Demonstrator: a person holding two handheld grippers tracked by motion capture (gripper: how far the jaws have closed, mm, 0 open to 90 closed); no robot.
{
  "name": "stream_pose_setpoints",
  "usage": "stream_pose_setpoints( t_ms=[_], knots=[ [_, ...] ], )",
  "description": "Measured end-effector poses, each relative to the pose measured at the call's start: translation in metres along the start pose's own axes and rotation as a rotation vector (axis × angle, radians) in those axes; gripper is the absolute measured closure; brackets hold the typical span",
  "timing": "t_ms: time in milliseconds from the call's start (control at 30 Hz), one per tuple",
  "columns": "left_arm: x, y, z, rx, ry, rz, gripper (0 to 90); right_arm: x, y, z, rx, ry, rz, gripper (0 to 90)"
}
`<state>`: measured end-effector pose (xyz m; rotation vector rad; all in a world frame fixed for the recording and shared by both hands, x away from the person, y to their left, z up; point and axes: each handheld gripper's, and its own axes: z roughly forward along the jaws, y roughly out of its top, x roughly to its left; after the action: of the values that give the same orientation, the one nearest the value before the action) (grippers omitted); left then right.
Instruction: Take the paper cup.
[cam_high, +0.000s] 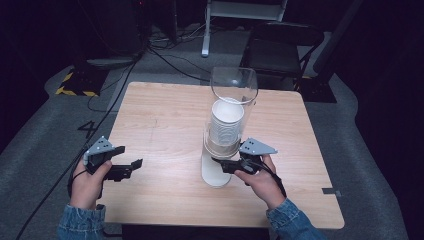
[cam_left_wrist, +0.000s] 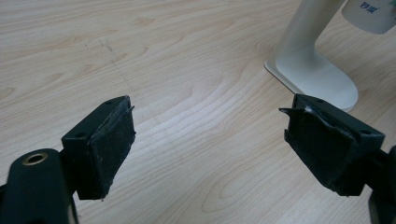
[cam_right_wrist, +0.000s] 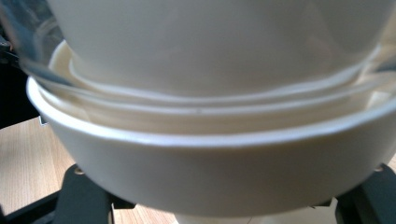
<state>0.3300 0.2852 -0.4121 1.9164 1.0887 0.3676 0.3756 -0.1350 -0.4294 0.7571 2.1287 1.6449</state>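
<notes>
the white cup dispenser (cam_right_wrist: 210, 177) sits between the right claw (cam_high: 222, 165)'s jaws, gripped; left claw (cam_left_wrist: 210, 149) open.

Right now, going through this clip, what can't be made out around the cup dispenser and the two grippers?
- Right gripper: in the high view the dispenser hides its fingertips; in the right gripper view the white collar covers the jaws, so contact is unclear.
- Cup stack: count too small to tell through the clear tube.
- Printed label: cut off by the left gripper view's top edge.
- Left gripper: open over the table.
</notes>
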Motion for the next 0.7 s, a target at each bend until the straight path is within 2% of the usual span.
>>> stream_pose_setpoints(
  t_ms=[700],
  knots=[
    [-0.0018,0.0007,0.0005,0.004,-0.005,0.009,15.6,-0.0033,-0.0028,0.0012,-0.017,0.028,-0.019,32.6]
  ],
)
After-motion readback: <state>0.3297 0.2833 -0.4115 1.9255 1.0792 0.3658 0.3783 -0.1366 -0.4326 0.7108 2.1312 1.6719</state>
